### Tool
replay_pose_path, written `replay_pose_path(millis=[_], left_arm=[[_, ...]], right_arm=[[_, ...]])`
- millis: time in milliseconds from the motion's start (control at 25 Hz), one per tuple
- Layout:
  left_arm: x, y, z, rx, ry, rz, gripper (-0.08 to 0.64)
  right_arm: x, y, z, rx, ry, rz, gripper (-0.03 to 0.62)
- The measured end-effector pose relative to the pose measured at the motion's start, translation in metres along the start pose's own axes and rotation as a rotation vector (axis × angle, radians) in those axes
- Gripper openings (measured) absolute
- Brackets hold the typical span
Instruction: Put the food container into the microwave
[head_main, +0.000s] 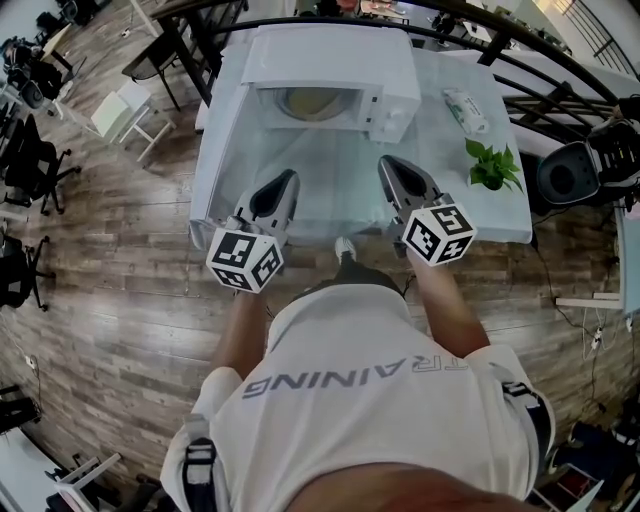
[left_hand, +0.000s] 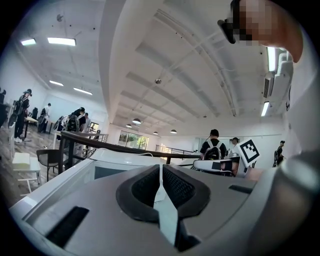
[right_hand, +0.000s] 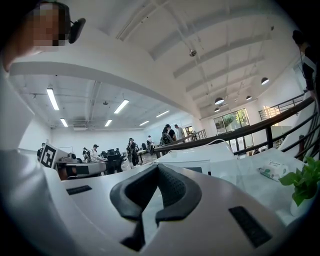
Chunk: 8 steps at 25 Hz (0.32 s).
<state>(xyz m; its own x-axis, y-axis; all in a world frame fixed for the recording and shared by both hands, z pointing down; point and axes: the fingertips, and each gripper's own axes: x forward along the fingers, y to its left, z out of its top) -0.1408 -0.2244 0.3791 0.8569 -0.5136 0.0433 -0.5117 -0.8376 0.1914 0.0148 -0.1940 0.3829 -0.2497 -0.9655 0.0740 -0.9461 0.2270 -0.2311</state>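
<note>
A white microwave stands at the far side of the white table. Its cavity faces me and seems open. Inside lies a pale round thing; I cannot tell whether it is the food container or the turntable. No other container shows. My left gripper and right gripper hover side by side over the table's near half, both pointing at the microwave. In the left gripper view the jaws are shut and empty, with the microwave behind them. The right gripper is likewise shut and empty.
A small potted plant and a white packet sit on the table's right side; both show again in the right gripper view, plant and packet. A black railing runs behind the table. A white chair stands at the left.
</note>
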Motion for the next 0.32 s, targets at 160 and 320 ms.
replay_pose_path(millis=[160,320], left_arm=[[-0.0017,0.0001,0.0002,-0.006,-0.003,0.000,0.044],[-0.0030,0.0017,-0.0017,-0.012,-0.005,0.002,0.044]], right_arm=[[-0.0001,-0.0014,0.0012,0.003,-0.002,0.002,0.023],[0.0019,-0.0025,-0.0010,0.002,0.000,0.002,0.023]])
